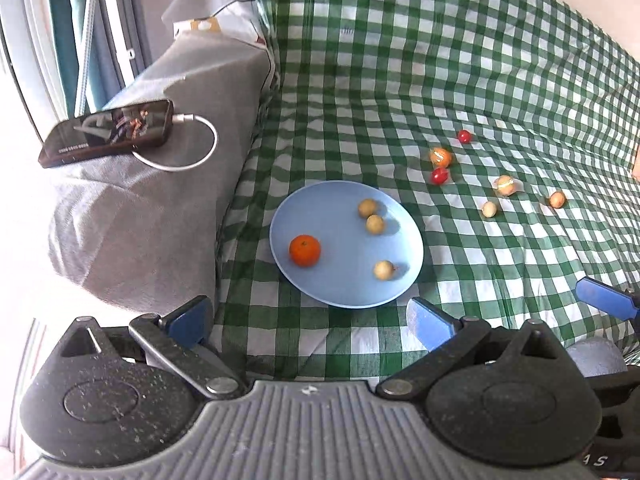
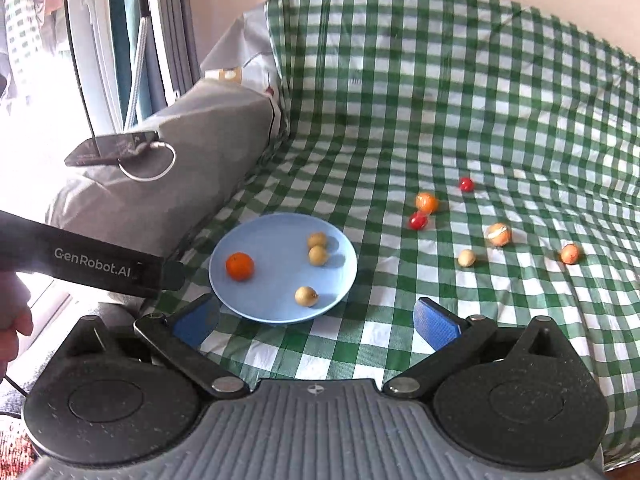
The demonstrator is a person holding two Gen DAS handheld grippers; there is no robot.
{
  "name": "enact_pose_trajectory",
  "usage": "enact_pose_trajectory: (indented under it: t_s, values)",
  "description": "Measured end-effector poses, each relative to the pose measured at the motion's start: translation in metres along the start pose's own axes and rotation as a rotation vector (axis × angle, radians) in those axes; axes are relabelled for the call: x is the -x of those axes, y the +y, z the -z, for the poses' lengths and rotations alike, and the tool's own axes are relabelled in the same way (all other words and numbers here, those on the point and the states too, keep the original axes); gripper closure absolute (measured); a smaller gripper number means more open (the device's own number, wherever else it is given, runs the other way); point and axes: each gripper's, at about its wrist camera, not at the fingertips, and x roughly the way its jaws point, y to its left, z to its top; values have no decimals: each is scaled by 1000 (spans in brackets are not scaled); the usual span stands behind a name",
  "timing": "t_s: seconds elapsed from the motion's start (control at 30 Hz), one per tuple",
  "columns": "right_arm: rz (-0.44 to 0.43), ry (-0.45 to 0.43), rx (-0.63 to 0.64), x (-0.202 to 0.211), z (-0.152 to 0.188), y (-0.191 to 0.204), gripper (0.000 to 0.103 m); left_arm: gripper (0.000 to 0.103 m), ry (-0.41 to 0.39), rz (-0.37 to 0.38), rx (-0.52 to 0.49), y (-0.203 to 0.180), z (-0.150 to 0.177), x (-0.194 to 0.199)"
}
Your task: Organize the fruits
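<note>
Both the left gripper (image 1: 312,320) and right gripper (image 2: 316,318) hover with jaws apart, empty, near the blue plate (image 2: 256,304) holding an orange (image 2: 239,266) on the checkered bed (image 2: 440,120).

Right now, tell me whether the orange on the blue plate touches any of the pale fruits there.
Apart. The left wrist view shows bare blue plate between the orange and each of the three pale fruits.

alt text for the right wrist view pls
A round light-blue plate on a green-and-white checked cloth holds an orange mandarin and three small tan fruits; six more small fruits lie scattered to its right. The open right tool frames the foreground.
</note>
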Motion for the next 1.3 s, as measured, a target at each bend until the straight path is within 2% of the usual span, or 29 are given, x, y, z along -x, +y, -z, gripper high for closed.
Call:
enact_pose_trajectory:
  t_s: [0.47, 1.3]
  values:
    - [-10, -31, -3, 13, 4, 0, 1, 0, -21, -13, -22, -4, 6, 16]
    - [-21, 12, -21, -6, 5, -1, 1, 0, 34, -14, -42, -5, 1, -5]
